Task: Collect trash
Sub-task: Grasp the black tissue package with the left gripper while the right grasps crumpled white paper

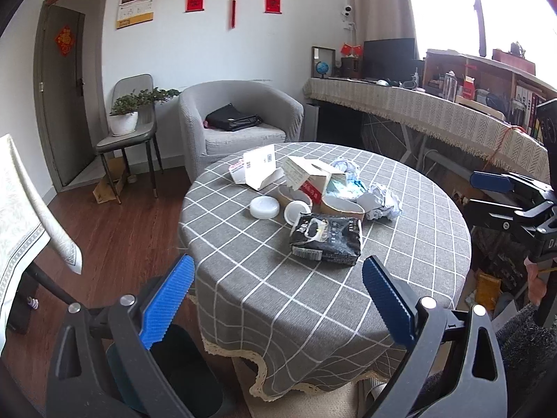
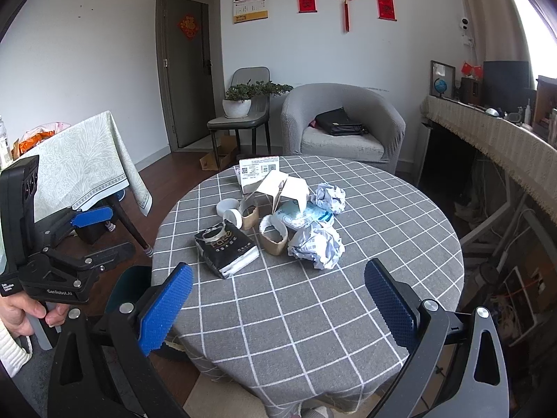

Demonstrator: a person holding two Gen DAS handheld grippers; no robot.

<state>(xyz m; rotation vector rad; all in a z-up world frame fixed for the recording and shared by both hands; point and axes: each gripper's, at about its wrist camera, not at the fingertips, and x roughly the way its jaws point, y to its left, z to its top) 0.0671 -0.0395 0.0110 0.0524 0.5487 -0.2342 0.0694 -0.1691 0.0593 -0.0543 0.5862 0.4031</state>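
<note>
Grey checked cloth covers the round bench (image 2: 313, 313), and all the trash sits in one heap at its middle, so by my judgement nothing is collected yet. The left gripper (image 1: 278, 299) hovers off the near edge with its blue pads spread wide and holding nothing; the right gripper (image 2: 278, 304) does the same to its right, also wide and empty. Nearest lies a crumpled black tissue pack (image 2: 226, 247), with brown paper cup sleeves (image 2: 275, 238) and a large crumpled paper ball (image 2: 315, 245) just beside it. Farther back are white round lids (image 1: 264, 207), a torn-open white carton (image 2: 285, 188), a second paper ball (image 2: 329, 196) and a standing printed card (image 2: 259, 170). A dark bin (image 1: 181, 376) stands on the floor near the left edge of the bench, probably where everything goes.
</note>
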